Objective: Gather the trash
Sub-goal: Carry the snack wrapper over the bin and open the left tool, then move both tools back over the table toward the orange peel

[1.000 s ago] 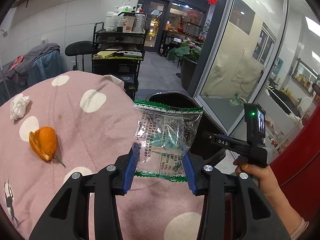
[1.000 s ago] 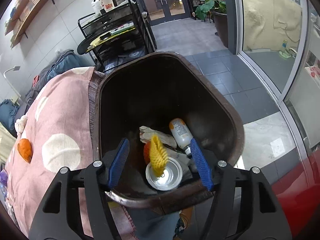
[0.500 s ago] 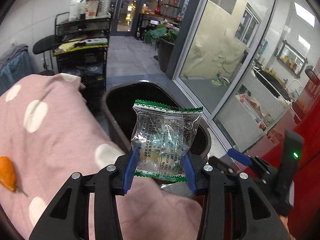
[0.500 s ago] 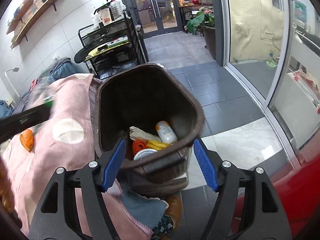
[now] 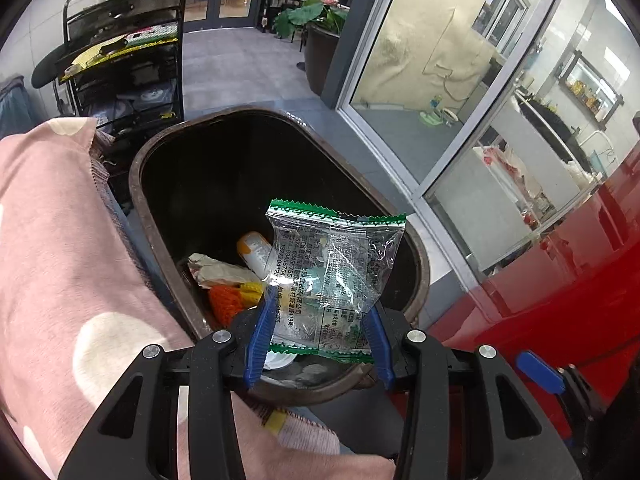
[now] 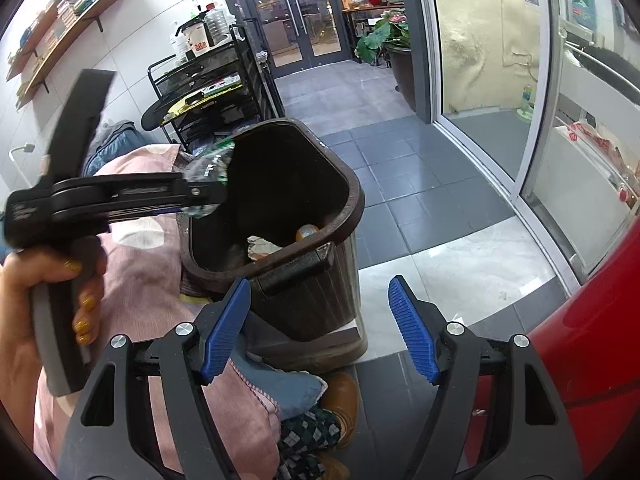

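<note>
Above the open bin (image 5: 280,168), the left tool (image 5: 318,344) holds a clear wrapper (image 5: 334,276) upright, its blue pads clamped on the wrapper's two lower side edges. Judging by this position, the wrapper is held over the bin's mouth so that it falls straight in once the pads part. The bin stands on the floor, touching the right edge of a pink cloth (image 5: 60,260) with white dots, close enough for trash to be carried across in one short reach.

Inside the bin lie a crumpled paper (image 5: 218,272), a small bottle (image 5: 256,250) with an orange cap, and orange and yellow netting (image 5: 234,298).

The right tool (image 6: 320,328) hangs lower and nearer, beside the bin's front, with its pads wide apart and nothing between them. From the right view, the left tool is seen side-on, gripped by a hand (image 6: 44,300) with gold nails, its tip over the bin's far left rim.

Writing: the wrapper has green zigzag seams at top and bottom and dense black print in Chinese characters with rows of digits; the digits are too distorted to read reliably. No brand can be made out.
</note>
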